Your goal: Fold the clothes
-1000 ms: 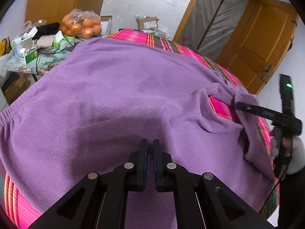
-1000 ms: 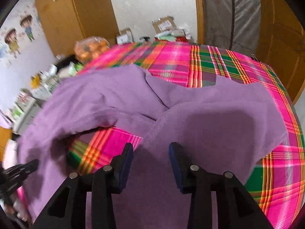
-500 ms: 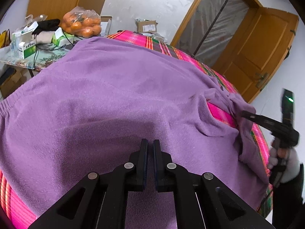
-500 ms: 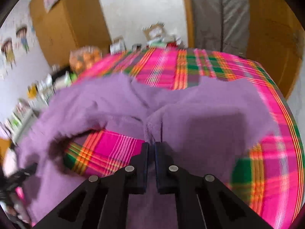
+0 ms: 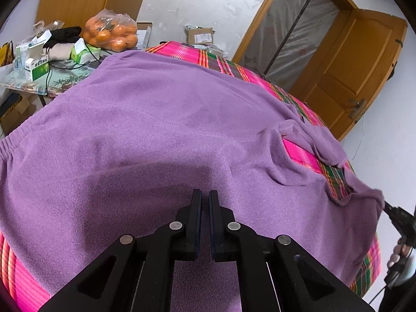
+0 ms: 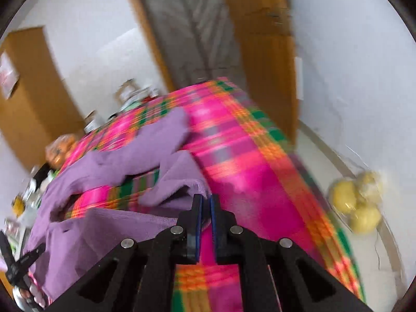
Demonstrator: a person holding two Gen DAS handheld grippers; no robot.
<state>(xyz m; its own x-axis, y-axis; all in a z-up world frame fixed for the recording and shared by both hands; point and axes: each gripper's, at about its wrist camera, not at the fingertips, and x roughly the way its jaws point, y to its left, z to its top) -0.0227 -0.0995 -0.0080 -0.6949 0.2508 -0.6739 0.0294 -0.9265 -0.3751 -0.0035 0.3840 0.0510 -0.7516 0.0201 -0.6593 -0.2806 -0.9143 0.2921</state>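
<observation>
Across the left wrist view, the purple fleece garment point(image 5: 145, 135) lies spread over a surface covered in a pink plaid cloth point(image 5: 228, 63); whether that is a bed or a bench I cannot tell. The left hand-held gripper point(image 5: 205, 197) points down at the near part of the garment with its jaws drawn together; fleece lies under and around the tips, and they appear to be pinching the near edge, though the pinch itself is hidden. At the right edge of this view the right hand-held gripper point(image 5: 397, 214) shows only as a dark handle in a hand point(image 5: 399, 256), with a far corner of the fleece drawn out toward it. A side table with boxes and a bag of oranges point(image 5: 111, 33) stands behind. From the right wrist view, blurred, the right hand-held gripper point(image 6: 205, 199) has its jaws nearly together and clamped on a flap of the purple garment point(image 6: 179, 179), which rises off the plaid cloth point(image 6: 247, 161) toward the tips. A bag of yellow fruit point(image 6: 360, 202) lies on the floor beside. The step in hand looks like taking up both edges to start a fold. Next, both hand-held grippers would need to lift together and carry the held edge over the rest, keeping the fabric taut so it lands flat.
</observation>
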